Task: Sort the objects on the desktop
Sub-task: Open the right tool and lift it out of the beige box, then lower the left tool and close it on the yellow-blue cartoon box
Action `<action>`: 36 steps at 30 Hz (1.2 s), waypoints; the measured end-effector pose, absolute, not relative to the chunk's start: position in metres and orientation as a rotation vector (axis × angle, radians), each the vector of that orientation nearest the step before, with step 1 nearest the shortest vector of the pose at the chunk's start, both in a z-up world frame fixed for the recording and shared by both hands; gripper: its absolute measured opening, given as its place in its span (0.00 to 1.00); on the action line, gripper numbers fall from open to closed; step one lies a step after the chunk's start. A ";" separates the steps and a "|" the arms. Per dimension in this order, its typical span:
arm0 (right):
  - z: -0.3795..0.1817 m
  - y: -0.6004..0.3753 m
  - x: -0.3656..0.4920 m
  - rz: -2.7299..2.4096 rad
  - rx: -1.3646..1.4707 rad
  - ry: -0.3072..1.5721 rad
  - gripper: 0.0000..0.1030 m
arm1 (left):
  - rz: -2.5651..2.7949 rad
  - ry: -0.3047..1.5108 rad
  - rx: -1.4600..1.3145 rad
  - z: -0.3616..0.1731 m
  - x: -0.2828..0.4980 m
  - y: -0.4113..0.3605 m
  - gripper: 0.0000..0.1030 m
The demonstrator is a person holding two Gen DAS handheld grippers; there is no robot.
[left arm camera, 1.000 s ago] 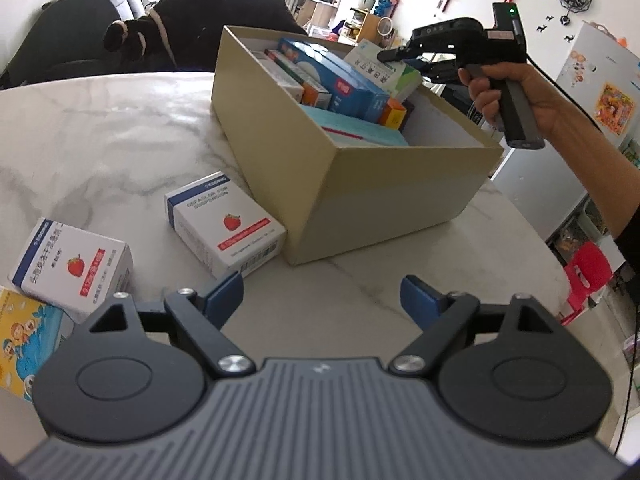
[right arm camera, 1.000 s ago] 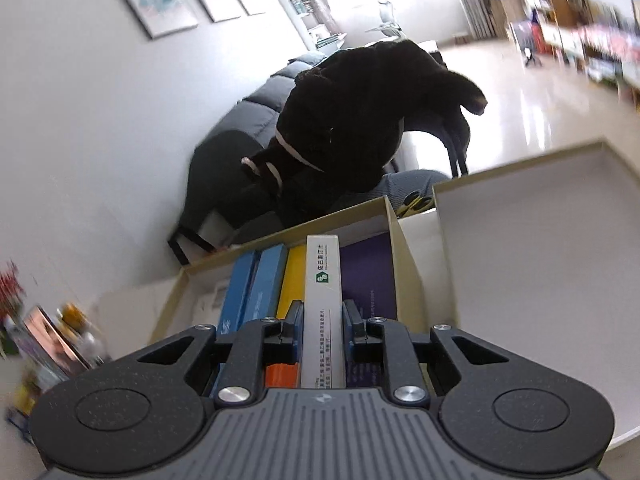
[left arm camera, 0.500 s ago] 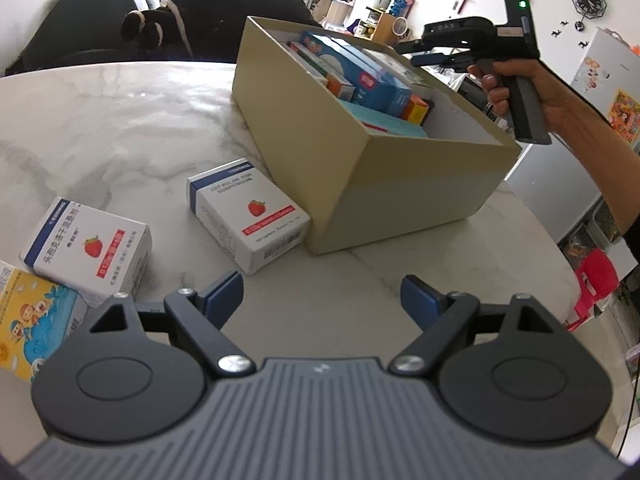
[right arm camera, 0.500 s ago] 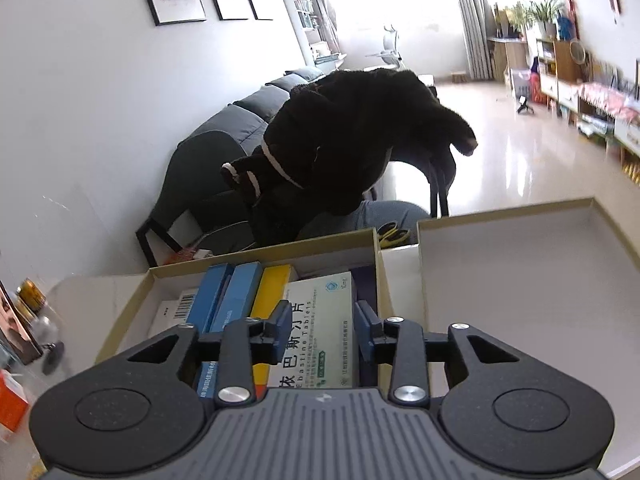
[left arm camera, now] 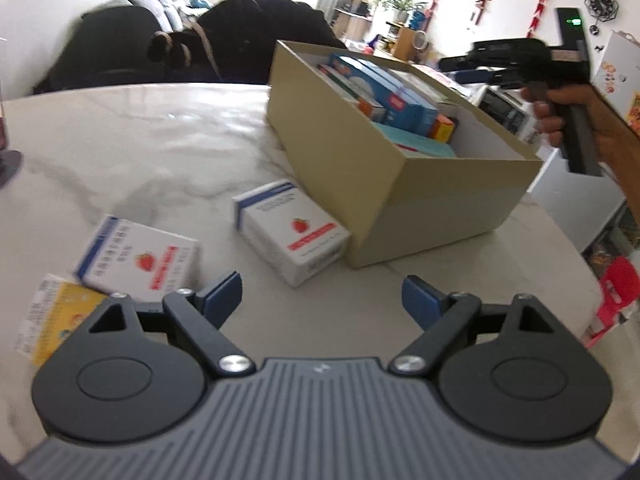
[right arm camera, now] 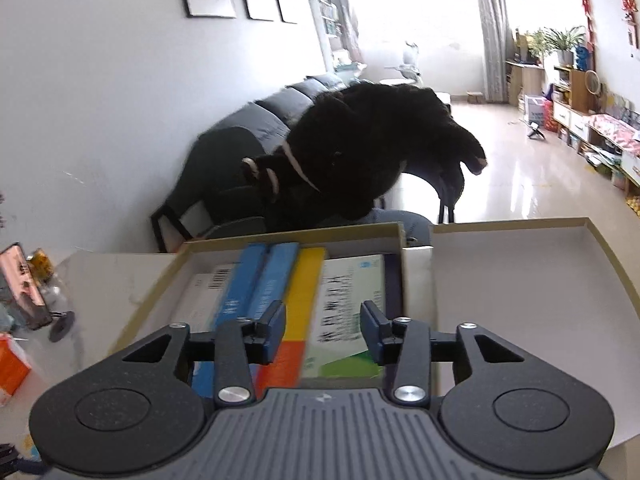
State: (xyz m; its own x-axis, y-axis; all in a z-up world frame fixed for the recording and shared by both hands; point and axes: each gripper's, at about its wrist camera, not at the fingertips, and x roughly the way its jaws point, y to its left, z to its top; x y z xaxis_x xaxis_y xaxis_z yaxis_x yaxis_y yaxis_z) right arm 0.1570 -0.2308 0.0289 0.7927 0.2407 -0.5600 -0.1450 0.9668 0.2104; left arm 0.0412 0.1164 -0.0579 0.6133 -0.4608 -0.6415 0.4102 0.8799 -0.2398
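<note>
Lying below right hand-held gripper (right arm camera: 323, 330), green-white box (right arm camera: 350, 304)

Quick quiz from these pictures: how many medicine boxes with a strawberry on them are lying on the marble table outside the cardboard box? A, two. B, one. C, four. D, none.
A: two white strawberry boxes, one beside the cardboard box and another further left, lie on the table.
</note>
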 end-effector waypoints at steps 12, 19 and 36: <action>0.049 -0.190 0.096 0.334 0.065 0.572 0.68 | -0.262 0.721 0.037 -0.062 0.044 0.174 1.00; 0.050 -0.167 0.076 0.403 0.028 0.565 0.72 | -0.186 0.787 0.024 -0.076 0.052 0.207 1.00; 0.045 -0.158 0.052 0.436 0.035 0.553 0.75 | -0.149 0.821 0.065 -0.101 0.055 0.212 0.89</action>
State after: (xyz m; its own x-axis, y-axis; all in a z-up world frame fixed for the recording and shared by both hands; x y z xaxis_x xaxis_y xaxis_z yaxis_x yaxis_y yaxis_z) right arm 0.0521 -0.1579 0.0446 0.7620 0.4097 -0.5014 -0.3912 0.9084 0.1477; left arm 0.0548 0.2120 -0.1005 0.6718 -0.1072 -0.7330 0.1576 0.9875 0.0001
